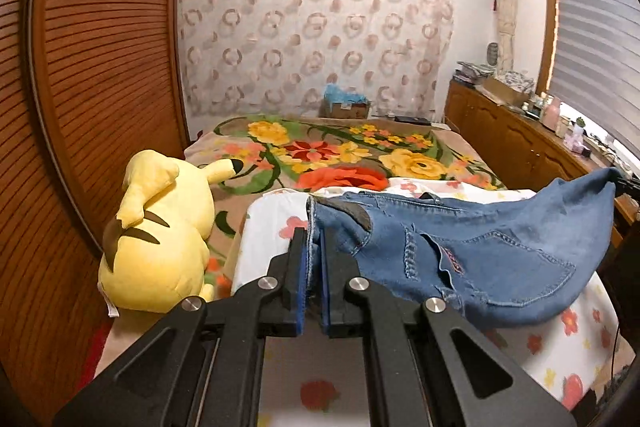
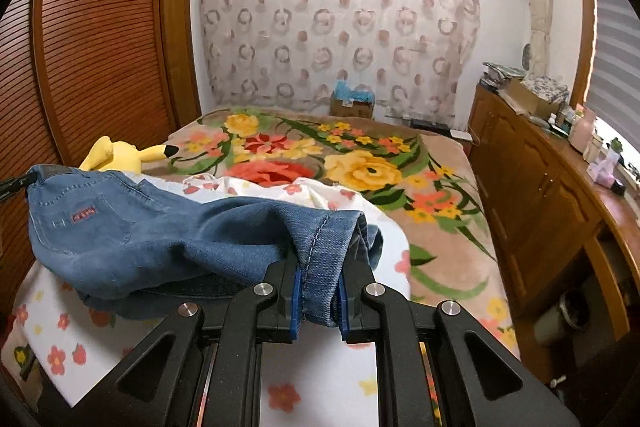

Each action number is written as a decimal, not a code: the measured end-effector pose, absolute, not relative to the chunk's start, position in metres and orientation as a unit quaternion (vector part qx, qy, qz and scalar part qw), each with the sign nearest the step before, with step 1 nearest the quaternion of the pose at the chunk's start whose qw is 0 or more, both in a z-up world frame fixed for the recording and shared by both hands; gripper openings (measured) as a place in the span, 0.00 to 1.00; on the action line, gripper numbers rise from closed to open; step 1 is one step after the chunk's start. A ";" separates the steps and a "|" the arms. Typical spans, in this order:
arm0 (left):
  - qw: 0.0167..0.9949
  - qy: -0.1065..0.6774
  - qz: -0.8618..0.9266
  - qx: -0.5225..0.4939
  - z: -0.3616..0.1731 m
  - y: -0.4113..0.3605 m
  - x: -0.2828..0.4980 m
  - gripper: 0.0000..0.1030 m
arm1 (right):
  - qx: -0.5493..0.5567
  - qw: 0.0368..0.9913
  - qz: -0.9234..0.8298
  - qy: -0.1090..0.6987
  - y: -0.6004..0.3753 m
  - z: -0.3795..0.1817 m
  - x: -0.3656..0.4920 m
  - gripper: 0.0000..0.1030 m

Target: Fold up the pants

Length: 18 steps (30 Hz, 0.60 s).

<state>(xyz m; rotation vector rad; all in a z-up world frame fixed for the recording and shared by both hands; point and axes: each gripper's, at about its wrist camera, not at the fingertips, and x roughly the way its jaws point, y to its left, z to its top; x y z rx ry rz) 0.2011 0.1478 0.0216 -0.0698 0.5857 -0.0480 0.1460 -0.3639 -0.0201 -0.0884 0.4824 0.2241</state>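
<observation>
Blue denim pants (image 1: 480,247) hang stretched between my two grippers above a white flowered sheet (image 1: 272,223) on the bed. My left gripper (image 1: 314,251) is shut on the waistband end, near a dark patch. In the right wrist view my right gripper (image 2: 320,279) is shut on the bunched hem end of the pants (image 2: 160,235). The seat with back pocket and red label sags in the middle. The far end of the pants rises toward the other gripper at each view's edge.
A yellow plush toy (image 1: 160,235) lies on the bed to the left, by a slatted wooden wardrobe (image 1: 100,67). A floral blanket (image 2: 360,163) covers the bed beyond. A wooden cabinet (image 2: 540,179) with clutter stands along the right, under a window.
</observation>
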 end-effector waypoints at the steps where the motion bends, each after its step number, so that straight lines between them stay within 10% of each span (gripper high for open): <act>1: 0.957 0.288 -0.026 -0.035 0.023 0.147 0.194 0.07 | -0.044 0.964 0.111 0.239 -0.364 -0.022 0.140 0.13; 18: 0.952 0.300 -0.038 -0.047 -0.005 0.136 0.090 0.07 | -0.036 0.961 0.119 0.247 -0.387 -0.042 0.032 0.13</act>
